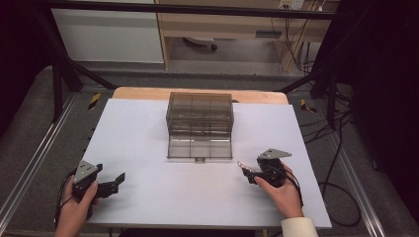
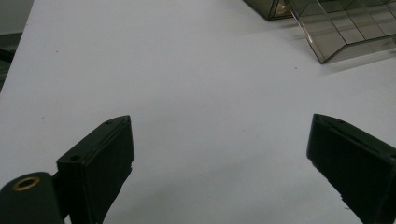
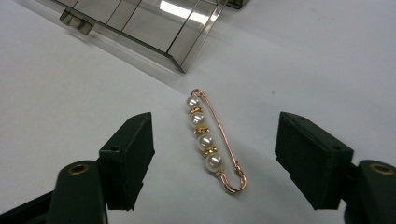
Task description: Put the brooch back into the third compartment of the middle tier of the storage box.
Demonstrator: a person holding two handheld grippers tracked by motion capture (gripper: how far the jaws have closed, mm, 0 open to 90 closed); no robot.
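While the white table [image 1: 148, 148] carries a smoked clear organiser box [image 1: 200, 118] at twelve o'clock, its hinged lid [image 1: 200, 146] folded down toward the person, both hands rest near the front edge. Left gripper [image 1: 109, 186], at about eight o'clock, stands released, jaws wide over bare table. Right gripper [image 3: 215, 149], at about four o'clock, straddles the pearl pin [image 3: 212, 140]; its jaws are apart and neither pad touches the piece.

Risk, as judged: the pin lies flat and thin on a smooth surface, so closing pads may ride over it or skid it sideways; an off-centre pinch could flick it out or spring the clasp.

Pearl pin: rose-gold safety-pin frame, four white pearls with small gold spacers between, lengthwise between the jaws. Clasp appears closed, though that detail is fine.
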